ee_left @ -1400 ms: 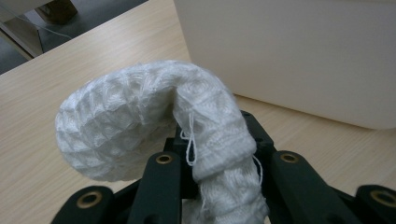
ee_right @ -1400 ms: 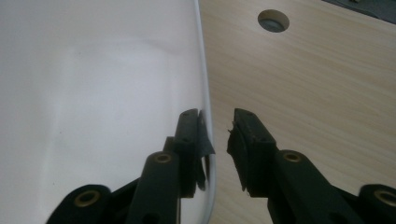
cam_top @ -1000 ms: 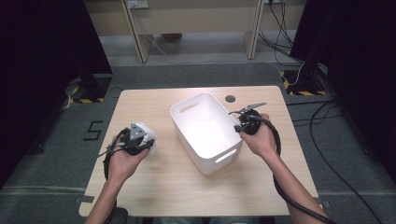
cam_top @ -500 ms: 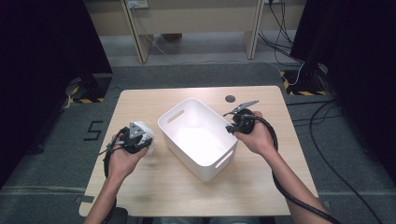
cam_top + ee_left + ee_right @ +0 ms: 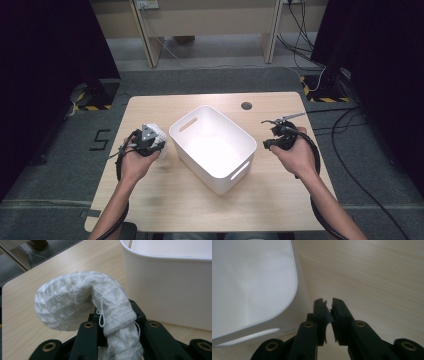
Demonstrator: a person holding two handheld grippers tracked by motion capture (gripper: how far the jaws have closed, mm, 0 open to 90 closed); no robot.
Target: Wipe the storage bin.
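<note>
Knitted white cloth [image 5: 82, 305] rolled and clamped in left gripper [image 5: 115, 322], glossy rounded plastic bin [image 5: 214, 147], right gripper [image 5: 328, 307] shut empty.

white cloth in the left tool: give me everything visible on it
The white cloth is a rolled or bunched textile with a woven, triangle-patterned texture, like a towel or rag. The left tool is shut on its lower end; the free end arches up and curls over to the left in the left gripper view. Loose threads hang off its edge near the jaws. It is held above the wooden table, just beside the white bin and not touching it. In the high view it shows as a pale bundle.
</note>
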